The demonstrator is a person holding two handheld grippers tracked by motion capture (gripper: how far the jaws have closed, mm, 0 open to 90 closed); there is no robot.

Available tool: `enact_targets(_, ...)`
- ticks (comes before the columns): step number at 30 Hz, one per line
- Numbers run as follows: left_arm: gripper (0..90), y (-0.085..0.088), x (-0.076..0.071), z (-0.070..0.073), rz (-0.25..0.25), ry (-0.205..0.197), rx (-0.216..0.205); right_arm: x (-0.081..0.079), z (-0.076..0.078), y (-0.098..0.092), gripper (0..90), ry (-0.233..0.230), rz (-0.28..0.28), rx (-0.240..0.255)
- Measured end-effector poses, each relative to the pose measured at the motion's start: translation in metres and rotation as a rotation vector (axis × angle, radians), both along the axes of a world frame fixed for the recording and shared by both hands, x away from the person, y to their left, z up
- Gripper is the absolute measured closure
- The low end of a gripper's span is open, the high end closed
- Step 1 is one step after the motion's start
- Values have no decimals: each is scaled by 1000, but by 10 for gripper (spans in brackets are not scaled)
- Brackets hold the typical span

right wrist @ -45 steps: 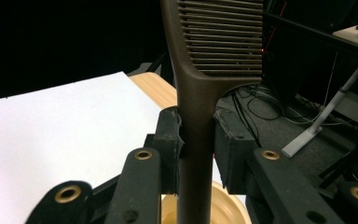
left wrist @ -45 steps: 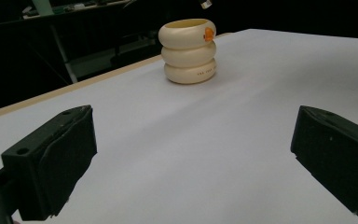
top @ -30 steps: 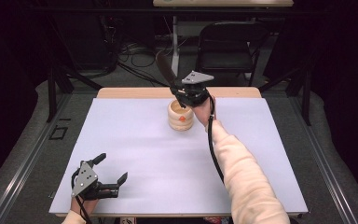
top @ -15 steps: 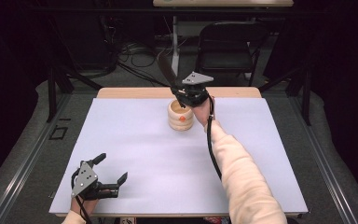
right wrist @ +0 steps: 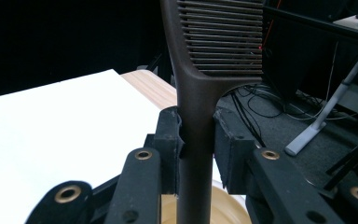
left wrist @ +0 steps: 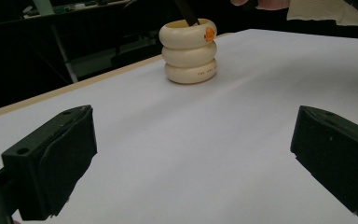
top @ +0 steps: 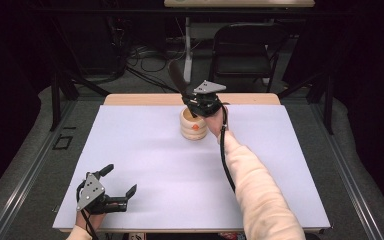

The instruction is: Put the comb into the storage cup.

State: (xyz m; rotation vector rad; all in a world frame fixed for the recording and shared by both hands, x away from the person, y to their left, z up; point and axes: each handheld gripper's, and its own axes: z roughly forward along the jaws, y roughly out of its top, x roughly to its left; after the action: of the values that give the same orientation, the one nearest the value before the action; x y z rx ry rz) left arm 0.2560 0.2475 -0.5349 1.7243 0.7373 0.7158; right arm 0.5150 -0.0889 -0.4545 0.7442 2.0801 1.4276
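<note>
A cream holder (top: 193, 131) made of three stacked rings, with an orange spot on its side, stands at the far middle of the white table top (top: 145, 150). My right gripper (top: 200, 102) hovers just over its mouth, shut on the handle of a dark brown comb (top: 176, 75) whose toothed end leans up and to the left. In the right gripper view the pads press the comb (right wrist: 219, 42) handle from both sides, and the holder (right wrist: 223, 207) rim lies directly beneath. My left gripper (top: 120, 179) rests open at the near left corner, nothing between its jaws. The left gripper view looks toward the holder (left wrist: 189, 56).
A wooden strip (top: 145, 99) runs along the table's far edge. Behind it stand a dark folding chair (top: 245, 50), a white stand pole (top: 187, 45) and loose cables on the floor. Black frame rails (top: 25, 175) flank the table on the left.
</note>
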Motion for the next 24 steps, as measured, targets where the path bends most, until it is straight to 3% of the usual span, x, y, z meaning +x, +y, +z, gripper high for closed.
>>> enact_targets(24,2,0,0,0,1,-2,1,3,-20,-2,724,29,11,-28)
